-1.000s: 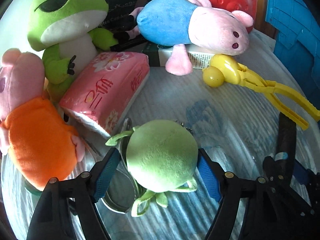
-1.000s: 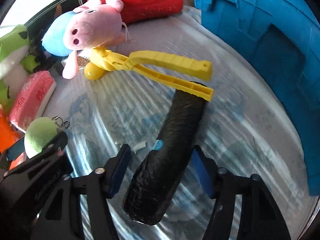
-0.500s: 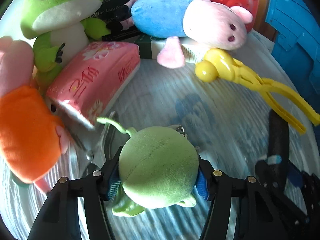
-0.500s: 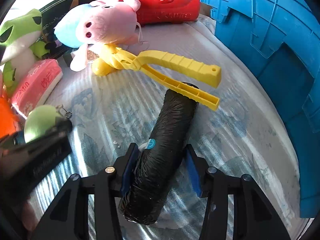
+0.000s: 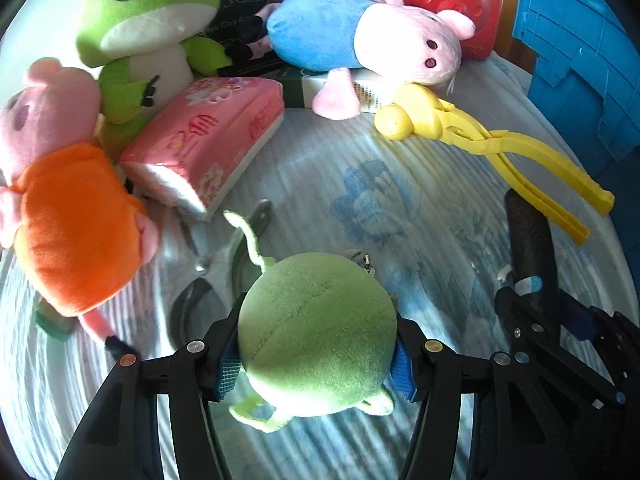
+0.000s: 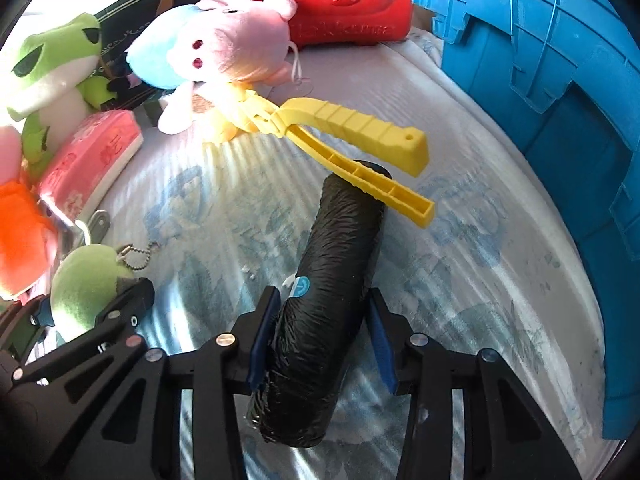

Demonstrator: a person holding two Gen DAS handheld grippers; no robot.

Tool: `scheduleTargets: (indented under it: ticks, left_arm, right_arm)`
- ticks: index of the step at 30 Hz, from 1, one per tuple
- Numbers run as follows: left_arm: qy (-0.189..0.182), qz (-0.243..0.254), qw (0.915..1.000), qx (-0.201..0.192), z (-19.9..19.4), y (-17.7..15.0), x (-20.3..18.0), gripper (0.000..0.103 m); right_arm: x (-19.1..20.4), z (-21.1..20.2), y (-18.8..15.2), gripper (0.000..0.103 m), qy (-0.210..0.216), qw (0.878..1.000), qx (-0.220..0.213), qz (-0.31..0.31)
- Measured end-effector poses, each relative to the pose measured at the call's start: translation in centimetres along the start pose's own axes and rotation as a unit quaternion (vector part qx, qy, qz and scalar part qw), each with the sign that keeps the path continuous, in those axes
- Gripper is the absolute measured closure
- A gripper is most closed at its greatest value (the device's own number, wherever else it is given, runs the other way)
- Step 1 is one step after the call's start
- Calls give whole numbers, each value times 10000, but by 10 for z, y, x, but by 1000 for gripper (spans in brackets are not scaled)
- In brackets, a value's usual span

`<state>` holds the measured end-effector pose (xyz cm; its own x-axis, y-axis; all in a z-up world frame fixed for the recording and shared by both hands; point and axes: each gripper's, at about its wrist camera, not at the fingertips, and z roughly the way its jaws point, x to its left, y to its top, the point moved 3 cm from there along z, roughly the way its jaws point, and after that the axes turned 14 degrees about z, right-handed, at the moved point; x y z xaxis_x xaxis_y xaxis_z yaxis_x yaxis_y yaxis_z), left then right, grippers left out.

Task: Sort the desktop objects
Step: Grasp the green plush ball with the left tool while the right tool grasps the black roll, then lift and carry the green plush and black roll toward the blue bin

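Both grippers of mine are loaded: my left gripper [image 5: 316, 354] is clamped on the round green plush ball with a bead chain [image 5: 318, 332], and my right gripper [image 6: 322, 342] is clamped on the black crinkled plastic-wrapped roll [image 6: 326, 292].

Low in the centre of each wrist view sits its held thing, blue pads pressed to both sides. At the roll's far end, the yellow plastic snowball-maker tongs [image 6: 352, 140] lie across it. Left of centre lies the pink tissue pack [image 5: 208, 136]; the blue plastic crate [image 6: 560, 92] fills the right edge.
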<state>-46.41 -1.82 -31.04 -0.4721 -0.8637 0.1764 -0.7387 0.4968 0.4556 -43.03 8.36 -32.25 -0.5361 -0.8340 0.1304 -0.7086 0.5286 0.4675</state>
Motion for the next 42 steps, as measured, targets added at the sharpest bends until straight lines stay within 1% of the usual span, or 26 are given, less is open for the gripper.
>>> scheduleTargets:
  ticks: [4, 6, 7, 9, 10, 13, 14, 16, 20, 24, 30, 32, 33, 34, 38, 42]
  left_arm:
    - [92, -93, 9999, -2, -27, -13, 3, 44]
    - [121, -165, 9998, -13, -42, -26, 3, 44]
    - [121, -193, 9997, -35, -50, -30, 9, 44]
    - [125, -205, 9997, -90, -46, -34, 14, 44]
    - [141, -196, 9996, -124, -52, -34, 12, 44]
    - [172, -175, 9996, -164, -71, -42, 12, 44]
    - [179, -169, 9996, -167, -77, -46, 12, 44]
    - [179, -146, 9997, -92, -77, -59, 8, 44]
    - [94, -138, 9998, 126, -72, -81, -2, 44]
    - [85, -99, 9996, 268, -63, -90, -10, 44]
    - [128, -64, 9992, 376, -43, -88, -16, 43]
    - [241, -22, 9991, 347, -40, -87, -19, 43]
    - [271, -7, 9991, 318, -40, -87, -19, 43]
    - [245, -32, 9992, 310, -40, -87, -19, 43]
    - [247, -57, 9996, 156, -56, -83, -15, 43]
    - [306, -148, 9993, -176, -90, -78, -6, 43]
  right_arm:
    - [4, -18, -10, 64, 165, 9998, 12, -142]
    - [5, -31, -15, 67, 250, 9995, -20, -199]
    - [5, -38, -17, 68, 288, 9993, -43, -237]
    - [5, -51, -17, 69, 371, 9989, -66, -291]
    - [3, -57, -14, 69, 411, 9986, -74, -315]
    - [-4, -74, -27, 69, 510, 9980, -32, -380]
    - [-7, -77, -32, 69, 511, 9978, 42, -411]
    - [-14, -78, -44, 69, 481, 9974, 244, -481]
    - [-28, -65, -68, 69, 297, 9952, 646, -666]
    - [-34, -55, -79, 69, 211, 9940, 808, -710]
    - [-26, -49, -67, 68, 264, 9950, 625, -731]
    - [-25, -42, -68, 68, 247, 9947, 598, -803]
    - [-25, -41, -68, 69, 224, 9948, 507, -857]
    - [-24, -42, -68, 69, 226, 9948, 448, -880]
    - [-23, -54, -67, 69, 340, 9949, 300, -906]
    - [-19, -85, -62, 69, 504, 9942, 9, -949]
